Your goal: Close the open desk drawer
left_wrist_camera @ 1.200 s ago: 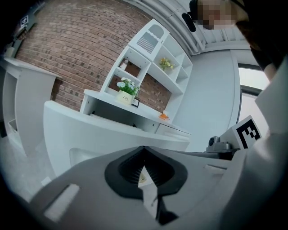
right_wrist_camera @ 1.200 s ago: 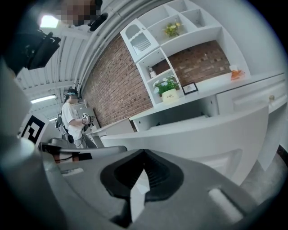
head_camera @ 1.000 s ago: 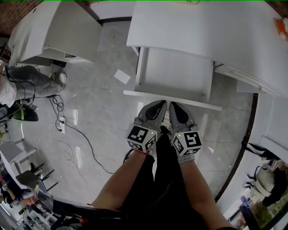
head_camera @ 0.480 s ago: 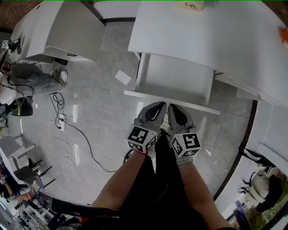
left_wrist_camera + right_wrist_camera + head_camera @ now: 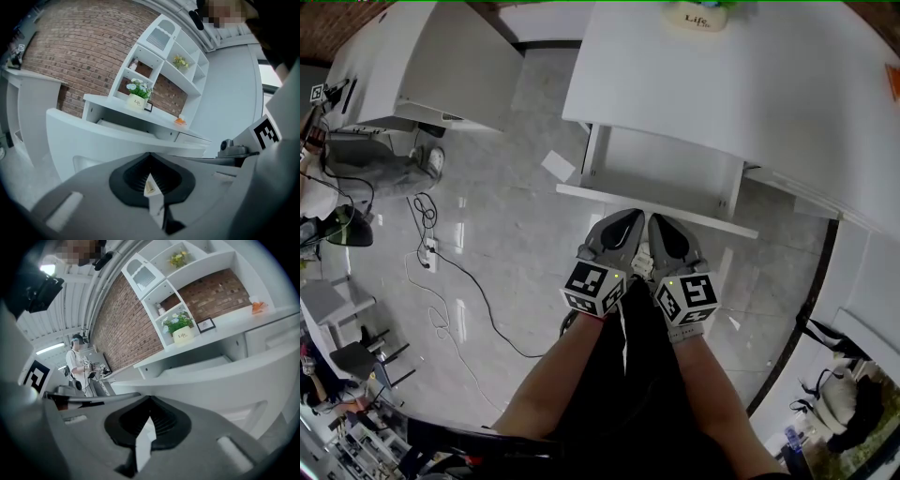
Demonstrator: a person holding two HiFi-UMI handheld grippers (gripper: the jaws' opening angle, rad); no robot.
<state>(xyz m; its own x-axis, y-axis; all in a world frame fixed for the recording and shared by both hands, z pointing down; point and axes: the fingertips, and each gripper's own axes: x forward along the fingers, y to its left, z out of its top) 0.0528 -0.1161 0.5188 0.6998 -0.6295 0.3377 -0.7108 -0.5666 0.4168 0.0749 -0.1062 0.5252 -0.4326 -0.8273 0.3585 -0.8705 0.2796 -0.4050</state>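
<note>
Left gripper (image 5: 626, 221) and right gripper (image 5: 662, 225) both pressed together, empty, at drawer (image 5: 666, 164) front panel (image 5: 722, 223). Drawer likely rigid and free-sliding; push at panel centre.

This is looking like an office or studio: white worktops (image 5: 750, 84) are standing on a tiled floor (image 5: 506, 220), shelves (image 5: 206, 266) are lining a brick wall (image 5: 70, 56), and cables (image 5: 472, 279) are trailing.
</note>
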